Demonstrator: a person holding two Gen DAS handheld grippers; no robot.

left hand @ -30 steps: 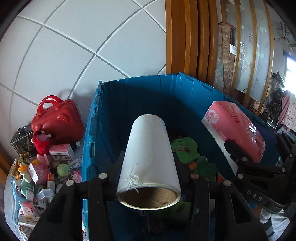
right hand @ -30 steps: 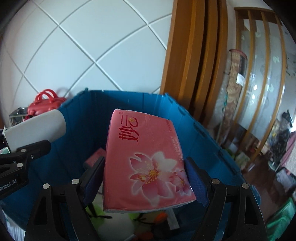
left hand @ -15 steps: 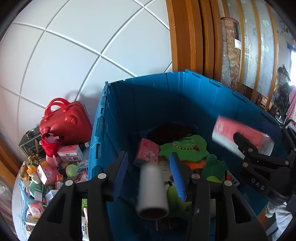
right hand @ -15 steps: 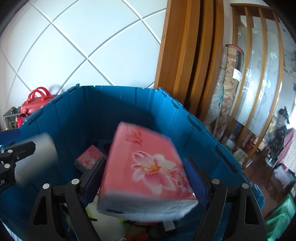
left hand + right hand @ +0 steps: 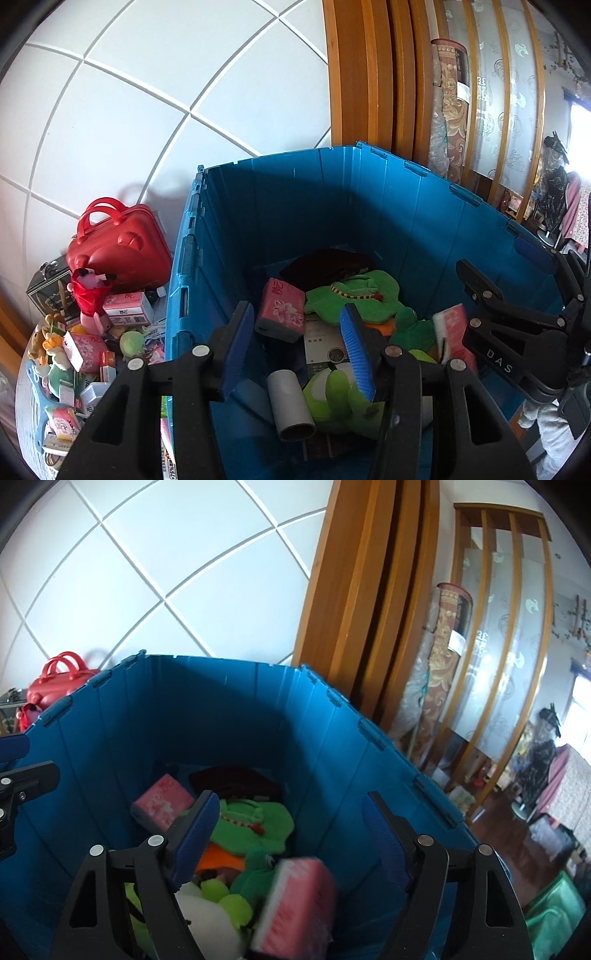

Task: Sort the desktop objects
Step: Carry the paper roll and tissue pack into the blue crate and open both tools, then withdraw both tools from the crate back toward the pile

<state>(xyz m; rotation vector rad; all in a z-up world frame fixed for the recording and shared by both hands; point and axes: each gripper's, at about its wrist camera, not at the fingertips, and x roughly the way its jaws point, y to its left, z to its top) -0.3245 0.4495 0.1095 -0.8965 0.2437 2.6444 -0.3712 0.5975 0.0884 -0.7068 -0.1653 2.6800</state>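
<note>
Both grippers hover over a big blue crate (image 5: pixel 295 206), which also shows in the right wrist view (image 5: pixel 207 716). My left gripper (image 5: pixel 297 343) is open and empty; a grey paper roll (image 5: pixel 290 404) lies on the crate floor below it. My right gripper (image 5: pixel 288 834) is open and empty; a pink tissue pack (image 5: pixel 295 904) sits blurred among the toys beneath it, also showing in the left wrist view (image 5: pixel 448 332). The crate holds a second pink tissue pack (image 5: pixel 280 310) and green plush toys (image 5: pixel 354 291).
Left of the crate, a table holds a red case (image 5: pixel 118 251), small boxes and toys (image 5: pixel 85 347). A white tiled wall stands behind. A wooden door frame (image 5: pixel 362 590) and glass partition stand at the right.
Both grippers opened. The paper roll dropped from the left gripper and the pink tissue pack dropped from the right gripper into the crate.
</note>
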